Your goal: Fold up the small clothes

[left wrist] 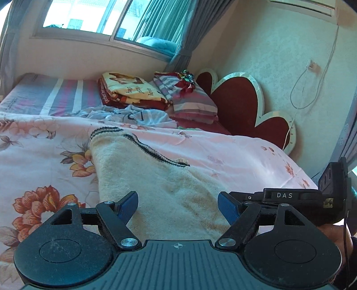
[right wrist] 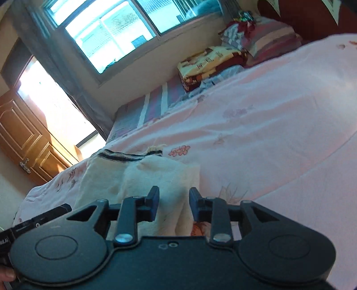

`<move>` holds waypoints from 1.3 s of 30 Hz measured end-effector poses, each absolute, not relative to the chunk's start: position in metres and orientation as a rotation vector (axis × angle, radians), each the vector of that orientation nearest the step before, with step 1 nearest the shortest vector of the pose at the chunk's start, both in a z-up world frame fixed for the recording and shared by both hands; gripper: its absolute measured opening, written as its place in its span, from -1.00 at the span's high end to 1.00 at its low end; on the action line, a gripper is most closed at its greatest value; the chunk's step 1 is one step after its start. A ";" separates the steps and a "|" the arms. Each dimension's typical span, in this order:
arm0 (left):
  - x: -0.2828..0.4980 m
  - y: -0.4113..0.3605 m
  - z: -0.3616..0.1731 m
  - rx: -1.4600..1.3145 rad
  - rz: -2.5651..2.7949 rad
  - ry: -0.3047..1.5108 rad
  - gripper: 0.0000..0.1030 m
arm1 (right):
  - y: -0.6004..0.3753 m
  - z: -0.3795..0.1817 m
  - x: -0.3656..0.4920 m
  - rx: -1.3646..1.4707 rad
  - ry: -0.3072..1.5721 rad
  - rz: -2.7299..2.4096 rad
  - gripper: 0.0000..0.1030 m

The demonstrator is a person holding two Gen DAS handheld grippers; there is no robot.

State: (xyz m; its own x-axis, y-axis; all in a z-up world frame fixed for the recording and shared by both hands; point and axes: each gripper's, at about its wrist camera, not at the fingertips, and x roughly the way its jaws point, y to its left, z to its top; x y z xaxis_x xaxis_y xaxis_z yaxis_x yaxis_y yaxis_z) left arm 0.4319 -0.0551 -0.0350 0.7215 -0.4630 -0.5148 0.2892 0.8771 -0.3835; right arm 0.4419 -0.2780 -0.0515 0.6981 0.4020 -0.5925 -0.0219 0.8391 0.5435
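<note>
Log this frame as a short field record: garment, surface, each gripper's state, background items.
garment: cream sweater with dark striped trim, lying partly folded
surface: pink floral bedspread
left gripper: open, over the sweater, holding nothing
right gripper: open, a sweater fold between its fingers
background: folded blankets, heart-shaped headboard, window

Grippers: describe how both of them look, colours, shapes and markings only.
The left gripper has black linkage arms with silver rivets, two round black discs, a ribbed grey body bearing a small crosshair mark, and blue textured pads. The right gripper shares that build; its pads look dark. In the left wrist view its side carries a white "DAS" label and a thin black cable.
</note>
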 end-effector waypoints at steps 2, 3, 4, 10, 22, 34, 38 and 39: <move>0.440 -0.054 -0.046 -0.316 -0.405 0.662 -0.52 | -0.282 -0.056 0.446 0.595 0.764 0.302 0.45; 0.441 -0.053 -0.049 -0.324 -0.398 0.664 -0.52 | -0.281 -0.053 0.444 0.594 0.743 0.342 0.46; 0.443 -0.053 -0.054 -0.324 -0.382 0.672 -0.52 | -0.278 -0.051 0.443 0.570 0.724 0.362 0.56; 0.436 -0.063 -0.074 -0.240 -0.361 0.662 -0.51 | -0.263 -0.063 0.454 0.327 0.726 0.260 0.81; 0.419 -0.080 -0.056 -0.081 -0.339 0.623 -0.52 | -0.248 -0.026 0.452 0.236 0.621 0.253 0.34; 0.417 -0.076 -0.059 -0.130 -0.285 0.613 -0.52 | -0.261 -0.050 0.447 0.303 0.644 0.238 0.84; 0.431 -0.090 -0.063 -0.057 -0.287 0.681 -0.52 | -0.258 -0.067 0.457 0.284 0.703 0.212 0.79; 0.432 -0.088 -0.061 -0.064 -0.291 0.688 -0.52 | -0.257 -0.065 0.458 0.278 0.711 0.207 0.75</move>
